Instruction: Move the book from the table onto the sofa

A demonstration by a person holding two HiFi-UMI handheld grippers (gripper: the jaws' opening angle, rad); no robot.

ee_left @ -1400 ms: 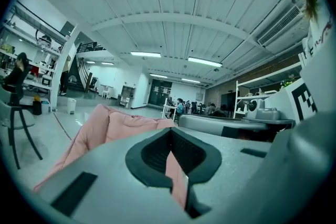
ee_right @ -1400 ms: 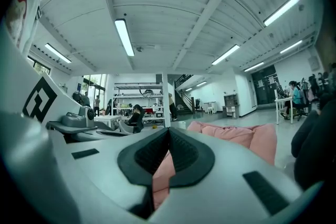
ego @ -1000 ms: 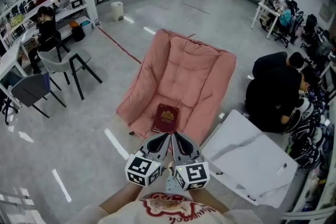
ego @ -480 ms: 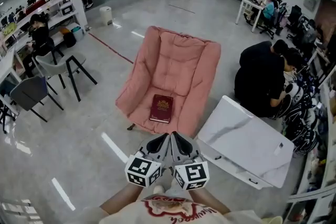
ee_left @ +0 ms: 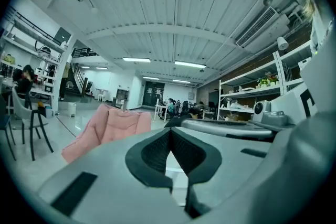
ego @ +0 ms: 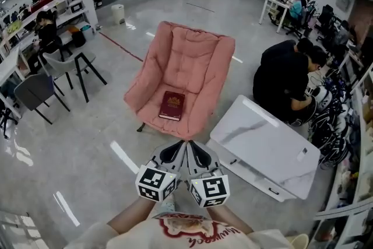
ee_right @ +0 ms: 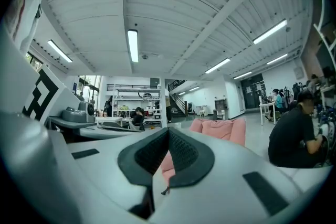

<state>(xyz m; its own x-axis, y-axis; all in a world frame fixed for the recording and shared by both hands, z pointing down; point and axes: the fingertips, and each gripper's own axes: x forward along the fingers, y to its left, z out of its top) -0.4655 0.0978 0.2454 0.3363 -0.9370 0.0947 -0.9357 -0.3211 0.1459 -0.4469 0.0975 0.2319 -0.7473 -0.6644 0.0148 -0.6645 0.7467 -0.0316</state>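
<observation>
At about ten o'clock from where I am standing, two grey chairs [ego: 55, 76] are sitting by the shelving, well apart from everything else. I am holding my left gripper [ego: 176, 150] low in front of me, pointing level, its jaws pressed fully together with nothing between them. In the left gripper view the closed tips [ee_left: 169, 132] are meeting in a sharp point.

Just past eleven o'clock from the tips, the dark red book [ego: 172, 105] is lying flat on the seat of the pink sofa [ego: 195, 58], its cover facing up.

My right gripper [ego: 198, 151] is riding just beside the left, its jaws likewise closed tight and carrying nothing. The white table [ego: 265, 146] is standing at two o'clock, near the sofa's right side. Beyond it, a person in black [ego: 282, 79] is sitting hunched over.
</observation>
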